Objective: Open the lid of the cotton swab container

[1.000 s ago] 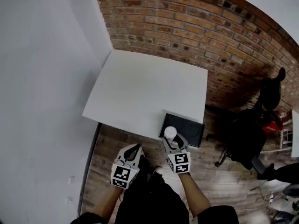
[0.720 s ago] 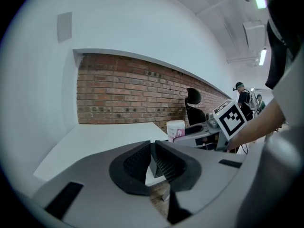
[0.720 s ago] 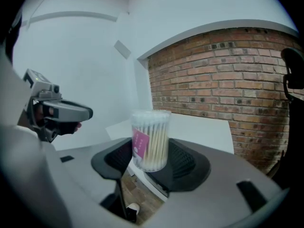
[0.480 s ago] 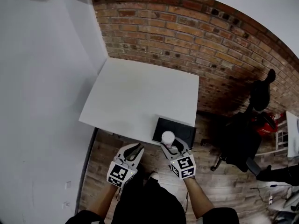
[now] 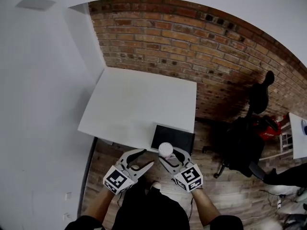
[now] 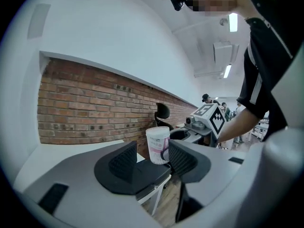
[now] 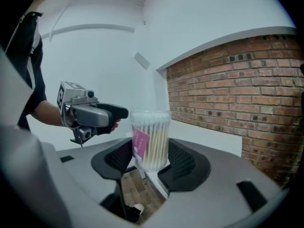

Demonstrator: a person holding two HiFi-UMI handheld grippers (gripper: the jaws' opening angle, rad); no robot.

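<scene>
We hold our left arm (image 5: 98,206) and right arm (image 5: 205,209) bent, low in front of us. Our left gripper (image 5: 148,157) points toward the right one, its jaws opening with nothing between them. Our right gripper (image 5: 168,155) squeezes the cotton swab container (image 5: 165,148), which stands upright.

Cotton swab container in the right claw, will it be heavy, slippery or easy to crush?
Probably light: the clear cotton swab container seems to hold only swabs. Its smooth round wall may twist or slip in the right claw, which grips it low. The plastic could flex if squeezed hard.
</scene>
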